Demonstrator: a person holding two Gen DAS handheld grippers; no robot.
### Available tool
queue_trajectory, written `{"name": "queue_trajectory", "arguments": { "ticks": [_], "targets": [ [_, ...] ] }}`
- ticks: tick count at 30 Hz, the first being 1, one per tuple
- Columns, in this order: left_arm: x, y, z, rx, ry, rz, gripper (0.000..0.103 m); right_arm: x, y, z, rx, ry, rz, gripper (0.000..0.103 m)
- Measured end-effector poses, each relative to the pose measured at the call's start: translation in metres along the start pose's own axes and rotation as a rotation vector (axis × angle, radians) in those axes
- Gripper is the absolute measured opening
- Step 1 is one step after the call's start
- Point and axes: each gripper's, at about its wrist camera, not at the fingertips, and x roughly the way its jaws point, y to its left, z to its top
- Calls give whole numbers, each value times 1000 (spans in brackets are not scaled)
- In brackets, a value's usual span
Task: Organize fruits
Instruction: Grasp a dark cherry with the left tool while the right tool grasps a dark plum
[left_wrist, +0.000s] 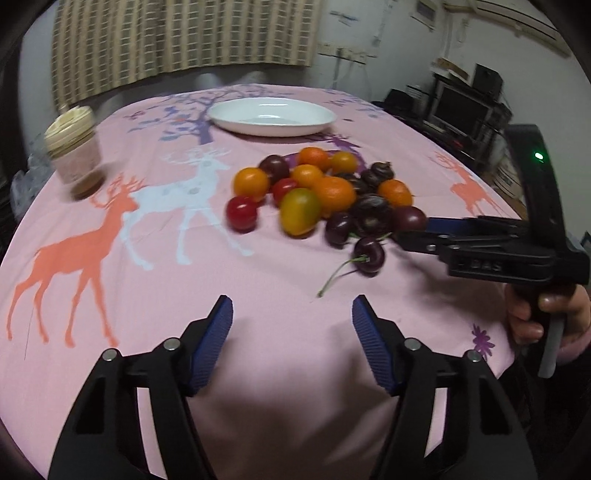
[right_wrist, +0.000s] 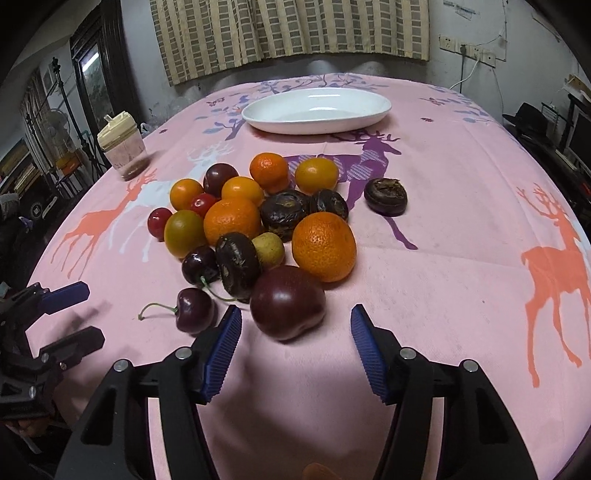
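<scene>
A pile of small fruits lies mid-table: oranges (right_wrist: 324, 245), red and yellow-green tomatoes (right_wrist: 184, 232), dark cherries (right_wrist: 195, 309), a dark plum (right_wrist: 287, 302) and dark water chestnuts (right_wrist: 385, 195). A white oval plate (right_wrist: 316, 109) stands empty behind the pile. My right gripper (right_wrist: 295, 323) is open, with the plum just ahead between its fingertips, not gripped. My left gripper (left_wrist: 291, 314) is open and empty over bare cloth, short of a stemmed cherry (left_wrist: 369, 255). The right gripper also shows in the left wrist view (left_wrist: 417, 230) beside the pile.
A lidded jar (right_wrist: 122, 147) stands at the table's left side, also in the left wrist view (left_wrist: 74, 147). The pink deer-print tablecloth (right_wrist: 461, 221) covers the round table. Shelves and furniture stand beyond the table's edges.
</scene>
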Motion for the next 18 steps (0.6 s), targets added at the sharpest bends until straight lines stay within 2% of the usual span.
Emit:
{"name": "queue_trajectory", "arguments": {
  "ticks": [3,4,12,17,18],
  "targets": [
    [6,-15,8,62,-8,-23,65,5,-1,2,-8,9,2,48],
    [8,-21,11,79,-8,-29,65,5,-1,3,-14,10,32,40],
    [33,-51,30,171,14,-70,62,-23,-20,-8,44,-40,64,40],
    [57,-57,38,160,74,-86,34,-37,-35,-18,86,-69,56,40],
    [61,-57,39,156,86,-81,33,-39,-36,-20,92,-76,57,40]
  ]
}}
